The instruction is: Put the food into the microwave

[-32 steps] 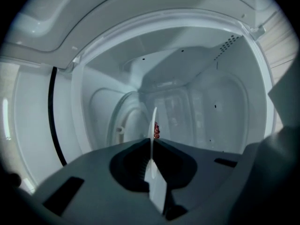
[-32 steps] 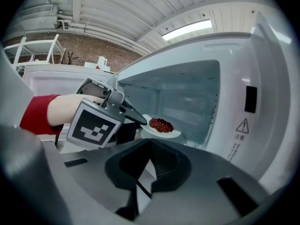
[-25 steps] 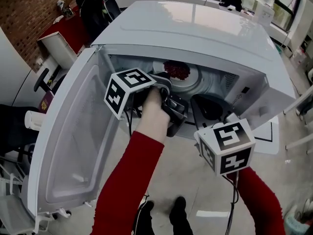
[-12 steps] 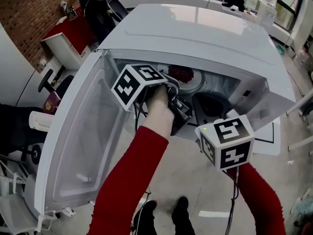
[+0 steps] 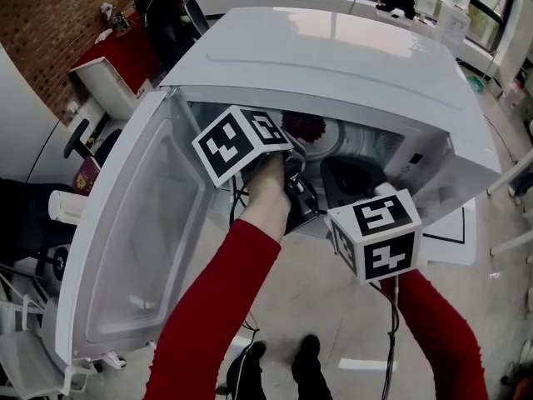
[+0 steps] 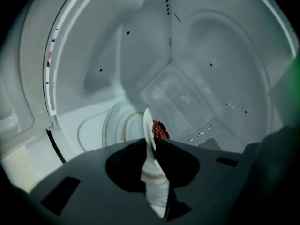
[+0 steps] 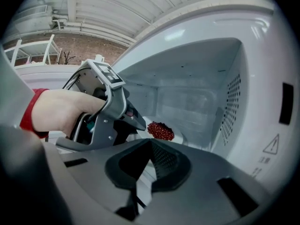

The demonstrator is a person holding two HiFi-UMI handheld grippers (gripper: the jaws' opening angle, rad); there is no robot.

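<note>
Overhead, in the head view, the microwave (image 5: 350, 48) is shown with its door (image 5: 141, 240) swung wide to the left. The left gripper (image 5: 293, 155) is reached into the cavity (image 5: 366, 144), with the red food (image 5: 304, 126) just beyond its tips, while the right gripper (image 5: 346, 177) is held at the cavity mouth, on the right. In the left gripper view the white plate (image 6: 148, 125) is seen edge-on, its rim lodged in the slot between the jaws, which are opening and stand only narrowly apart. The pads are judged barely clear of the rim, though the dim, close view leaves this uncertain. The food is heaped on the plate straight ahead of the tips, deeper in the cavity. In the right gripper view the right jaws are seen closed tip to tip with nothing between them, and the plate lies ahead, apart from them. The coming withdrawal is judged to turn on one alignment: the plate's plane lies along the slot of the left gripper, the nearer one, so it is best drawn straight back toward the door opening.
</note>
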